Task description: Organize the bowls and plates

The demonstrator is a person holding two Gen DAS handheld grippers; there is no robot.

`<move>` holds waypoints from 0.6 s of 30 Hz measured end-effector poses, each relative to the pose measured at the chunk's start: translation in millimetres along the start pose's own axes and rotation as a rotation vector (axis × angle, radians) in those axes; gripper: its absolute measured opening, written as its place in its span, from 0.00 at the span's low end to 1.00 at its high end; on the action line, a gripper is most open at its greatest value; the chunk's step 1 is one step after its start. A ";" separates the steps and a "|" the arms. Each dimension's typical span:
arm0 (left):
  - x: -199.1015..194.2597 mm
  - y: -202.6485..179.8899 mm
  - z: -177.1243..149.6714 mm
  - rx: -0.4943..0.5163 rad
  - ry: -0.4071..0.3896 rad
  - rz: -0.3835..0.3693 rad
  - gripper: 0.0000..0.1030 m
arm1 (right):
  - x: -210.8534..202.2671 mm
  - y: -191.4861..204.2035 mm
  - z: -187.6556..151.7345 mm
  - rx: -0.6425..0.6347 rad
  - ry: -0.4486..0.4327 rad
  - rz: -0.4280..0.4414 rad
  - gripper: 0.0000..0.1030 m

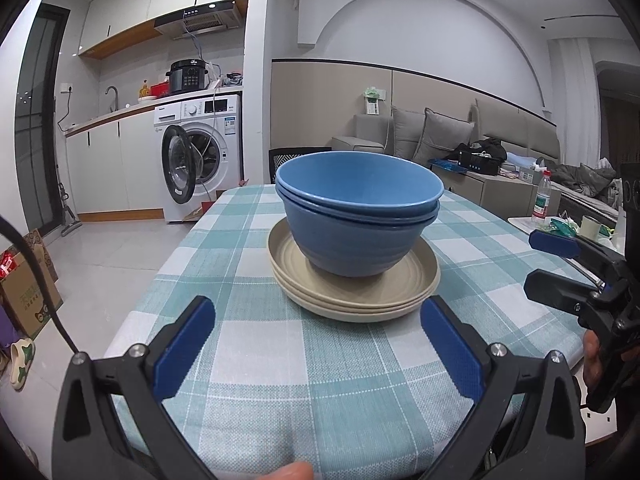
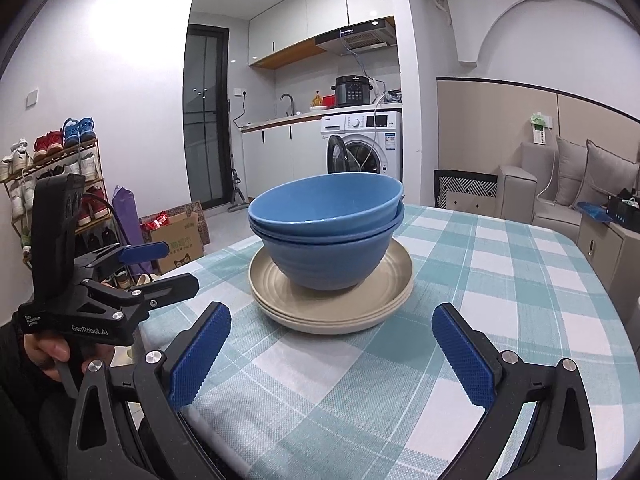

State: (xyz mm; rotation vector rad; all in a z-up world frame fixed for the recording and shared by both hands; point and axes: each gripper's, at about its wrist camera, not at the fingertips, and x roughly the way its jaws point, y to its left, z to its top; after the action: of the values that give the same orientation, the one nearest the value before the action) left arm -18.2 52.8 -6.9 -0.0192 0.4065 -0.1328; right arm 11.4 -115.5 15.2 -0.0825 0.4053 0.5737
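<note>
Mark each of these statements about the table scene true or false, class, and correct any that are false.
1. The blue bowls are nested one inside the other. True.
2. The bowls sit directly on the checked tablecloth. False: they rest on the stack of beige plates.
3. The left gripper is shut on a plate. False: it is open, holds nothing and sits short of the stack.
4. The right gripper is open and empty. True.
5. The washing machine door is closed. False: it is swung open.
</note>
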 end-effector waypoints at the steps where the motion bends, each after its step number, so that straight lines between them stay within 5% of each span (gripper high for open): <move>1: -0.7 0.1 -1.0 -0.003 -0.002 0.000 1.00 | -2.0 -0.2 -3.4 0.008 -0.005 -0.004 1.00; 18: -11.2 -0.8 -9.3 -0.006 -0.041 -0.004 1.00 | -23.7 -10.5 -21.4 0.062 -0.054 -0.027 1.00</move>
State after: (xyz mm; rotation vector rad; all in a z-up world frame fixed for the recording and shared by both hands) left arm -32.2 53.6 -11.1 -0.0286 0.3664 -0.1352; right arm -8.4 -140.4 4.6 -0.0127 0.3692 0.5352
